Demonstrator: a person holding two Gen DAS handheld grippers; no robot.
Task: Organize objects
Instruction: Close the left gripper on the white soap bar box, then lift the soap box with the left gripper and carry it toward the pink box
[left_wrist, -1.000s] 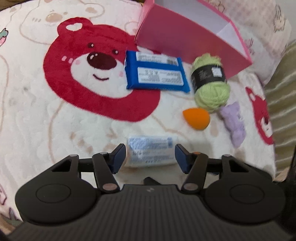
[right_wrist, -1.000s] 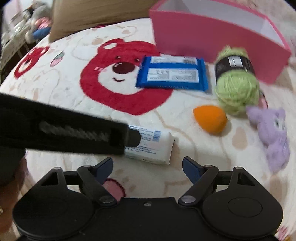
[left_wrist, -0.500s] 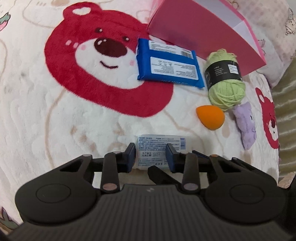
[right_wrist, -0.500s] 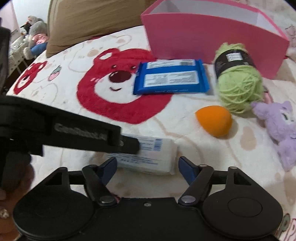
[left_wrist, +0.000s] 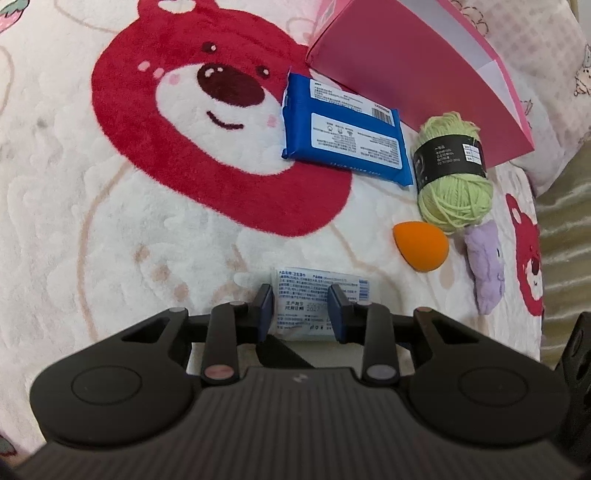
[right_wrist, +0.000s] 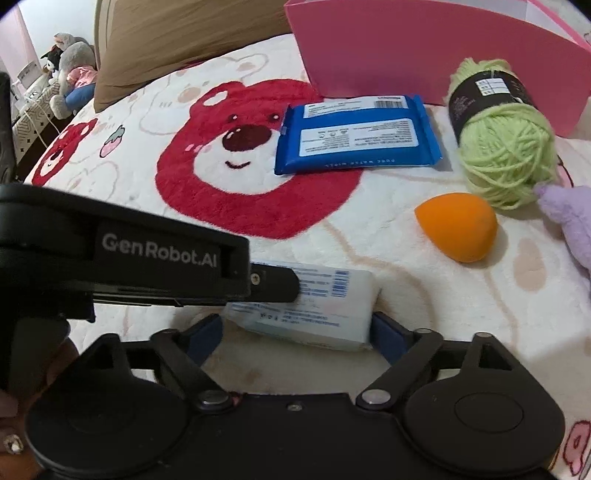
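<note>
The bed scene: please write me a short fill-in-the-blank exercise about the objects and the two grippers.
1. The left gripper is shut on the white ____ pack.
2. The makeup sponge beside the green yarn is ____ in colour.
3. The blue wipes pack lies in front of the ____ box.
4. The right gripper has jaws that are ____.

Missing words: tissue; orange; pink; open

A white tissue pack (left_wrist: 317, 295) is clamped between the blue pads of the left gripper (left_wrist: 301, 312) on a bear-printed blanket (left_wrist: 110, 221), near an orange makeup sponge (left_wrist: 421, 245).
</note>
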